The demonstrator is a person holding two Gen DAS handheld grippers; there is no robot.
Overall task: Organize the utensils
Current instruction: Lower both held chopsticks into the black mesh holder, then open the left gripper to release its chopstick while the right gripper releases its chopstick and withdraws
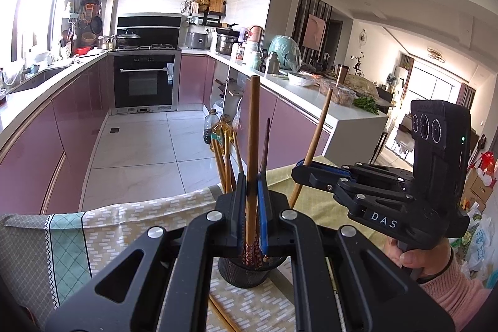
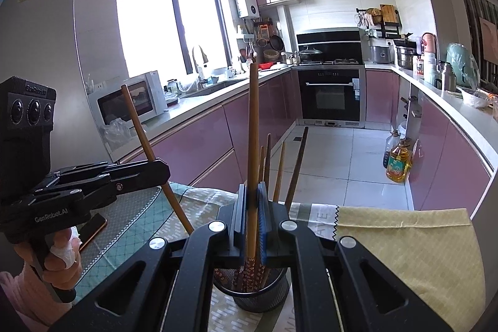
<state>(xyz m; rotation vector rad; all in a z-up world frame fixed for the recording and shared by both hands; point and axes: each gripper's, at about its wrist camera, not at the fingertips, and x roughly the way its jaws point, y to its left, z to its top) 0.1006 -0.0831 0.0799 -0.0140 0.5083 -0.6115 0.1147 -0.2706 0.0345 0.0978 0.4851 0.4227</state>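
A black mesh utensil holder (image 1: 246, 271) stands on the table and shows in the right wrist view too (image 2: 252, 291). Several wooden chopsticks (image 2: 280, 170) stand in it. My left gripper (image 1: 252, 207) is shut on one upright chopstick (image 1: 252, 126) whose lower end is inside the holder. My right gripper (image 2: 252, 217) is shut on another chopstick (image 2: 252, 126), also with its lower end in the holder. Each gripper shows in the other's view: the right gripper (image 1: 303, 168) holds its chopstick tilted, and the left gripper (image 2: 162, 170) likewise.
The table has a patterned green and yellow cloth (image 1: 130, 226). Loose chopsticks (image 1: 222, 316) lie on it near the holder. A phone (image 2: 91, 231) lies at the left. Kitchen counters (image 2: 199, 111), an oven (image 1: 143, 80) and oil bottles (image 2: 398, 161) on the floor are beyond.
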